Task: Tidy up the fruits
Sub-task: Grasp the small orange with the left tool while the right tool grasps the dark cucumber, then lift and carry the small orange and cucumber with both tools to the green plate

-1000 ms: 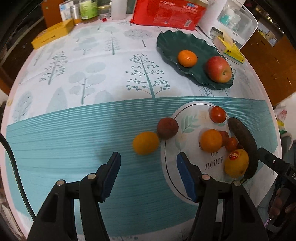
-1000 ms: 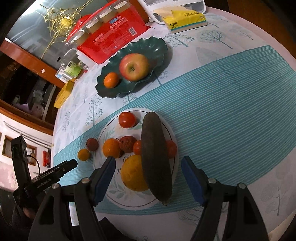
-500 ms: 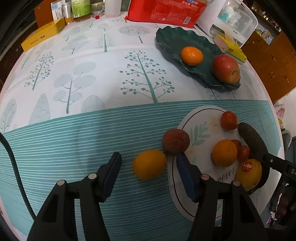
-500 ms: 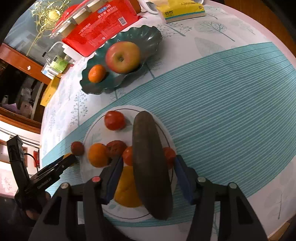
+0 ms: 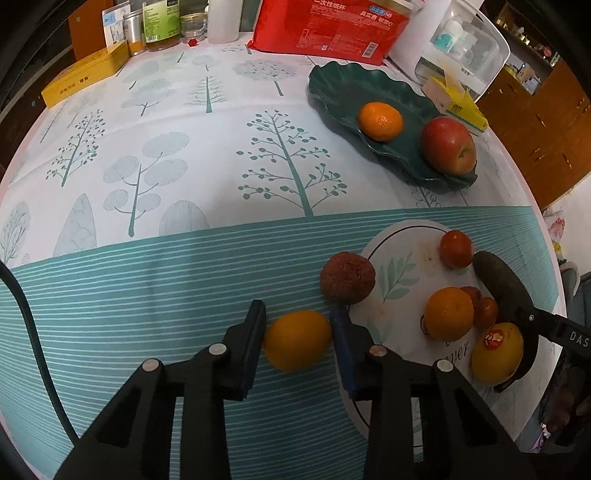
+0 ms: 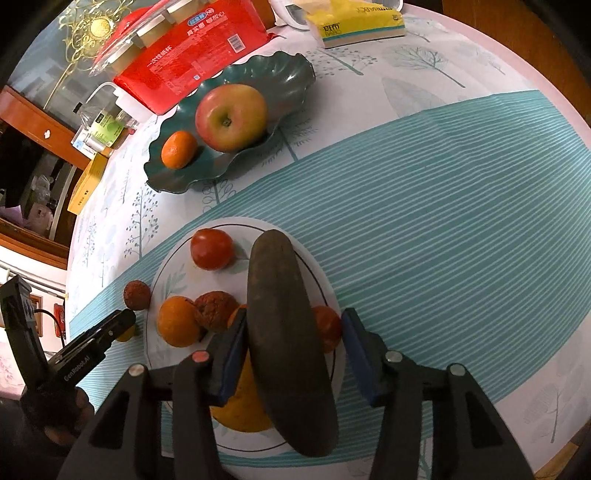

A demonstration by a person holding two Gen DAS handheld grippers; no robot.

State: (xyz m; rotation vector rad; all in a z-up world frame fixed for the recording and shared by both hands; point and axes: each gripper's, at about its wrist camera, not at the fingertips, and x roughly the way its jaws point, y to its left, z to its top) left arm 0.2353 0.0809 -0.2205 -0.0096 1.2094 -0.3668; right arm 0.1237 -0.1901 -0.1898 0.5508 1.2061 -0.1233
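My left gripper (image 5: 297, 341) is shut on a small orange (image 5: 297, 339) that lies on the teal striped cloth, left of the white plate (image 5: 404, 236). A brown rough fruit (image 5: 347, 283) sits at the plate's left rim. My right gripper (image 6: 291, 354) straddles the dark long fruit (image 6: 286, 343) on the plate (image 6: 295, 229); its left pad touches the fruit, and the right pad stands apart. The plate also holds a tomato (image 6: 211, 248), an orange (image 6: 176, 326) and a yellow fruit (image 5: 496, 351). The green dish (image 6: 258, 66) holds an apple (image 6: 231, 116) and a mandarin (image 6: 178, 149).
A red packet (image 5: 328, 26), a white container (image 5: 463, 44) and a yellow tissue pack (image 5: 458, 105) stand at the table's far side. A yellow box (image 5: 85, 79) and jars (image 5: 160, 22) are at the far left. The table edge curves close on the right.
My left gripper moved forward and closed on the small orange. My right gripper moved forward along the dark long fruit and its jaws narrowed around it.
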